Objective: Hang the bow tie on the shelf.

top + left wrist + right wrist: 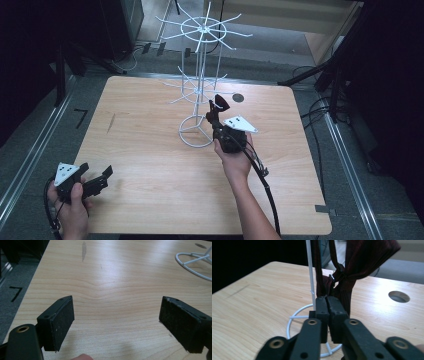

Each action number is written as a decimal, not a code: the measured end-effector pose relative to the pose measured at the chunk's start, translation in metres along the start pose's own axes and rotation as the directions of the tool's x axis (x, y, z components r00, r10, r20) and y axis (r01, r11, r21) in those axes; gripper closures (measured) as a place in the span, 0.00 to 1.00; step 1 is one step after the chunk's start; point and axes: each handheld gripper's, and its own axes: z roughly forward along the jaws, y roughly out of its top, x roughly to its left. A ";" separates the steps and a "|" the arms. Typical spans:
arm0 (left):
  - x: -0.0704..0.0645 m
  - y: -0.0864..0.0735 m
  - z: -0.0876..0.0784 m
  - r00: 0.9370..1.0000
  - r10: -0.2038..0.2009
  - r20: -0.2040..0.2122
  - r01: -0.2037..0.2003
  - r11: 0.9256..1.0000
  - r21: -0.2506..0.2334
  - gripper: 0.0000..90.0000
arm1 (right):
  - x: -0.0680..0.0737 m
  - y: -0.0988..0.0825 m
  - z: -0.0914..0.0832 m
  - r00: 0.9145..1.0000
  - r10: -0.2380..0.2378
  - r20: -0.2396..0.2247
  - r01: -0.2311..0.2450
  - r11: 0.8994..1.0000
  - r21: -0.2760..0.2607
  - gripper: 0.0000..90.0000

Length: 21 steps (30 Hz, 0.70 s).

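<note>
A white wire display rack (202, 30) stands on the wooden table (150, 150), with thin arms at two levels and a ring base (195, 132). My right gripper (214, 116) points up beside the rack's pole (310, 272), just right of it. It is shut (328, 302) on a dark red bow tie (352, 270) with a thin strap, and the fabric (220, 103) sticks up above the jaws. My left gripper (97, 177) rests at the table's front left corner, open (117, 322), with only bare wood between its pads.
A round cable hole (238, 98) lies in the table behind the rack, right of the bow tie (399, 296). The rack's base ring (192, 262) sits far right in the left gripper view. Dark stands and cables (320, 110) surround the table on the floor.
</note>
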 end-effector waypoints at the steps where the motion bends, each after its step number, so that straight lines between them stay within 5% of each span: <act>1: 0.000 0.000 0.000 1.000 0.000 0.000 0.000 1.000 0.000 0.15 | 0.000 0.000 0.000 1.000 0.000 0.000 0.000 1.000 0.000 0.96; 2: 0.000 0.000 0.000 1.000 0.001 0.000 -0.001 1.000 -0.001 0.15 | -0.004 -0.001 -0.002 1.000 0.016 -0.019 -0.016 1.000 -0.013 0.86; 10: 0.000 0.000 0.000 1.000 0.002 0.000 -0.002 1.000 -0.002 0.15 | -0.019 -0.008 -0.015 0.995 0.064 -0.074 -0.067 0.997 -0.029 0.57; 15: 0.000 0.000 0.000 1.000 0.003 -0.001 -0.003 1.000 -0.001 0.15 | -0.024 -0.012 -0.029 0.998 0.038 -0.048 -0.040 0.997 -0.059 0.38; 21: -0.001 0.000 0.000 1.000 0.003 -0.004 -0.003 1.000 -0.004 0.15 | -0.035 -0.014 -0.042 0.999 0.041 -0.036 -0.043 0.997 -0.071 0.26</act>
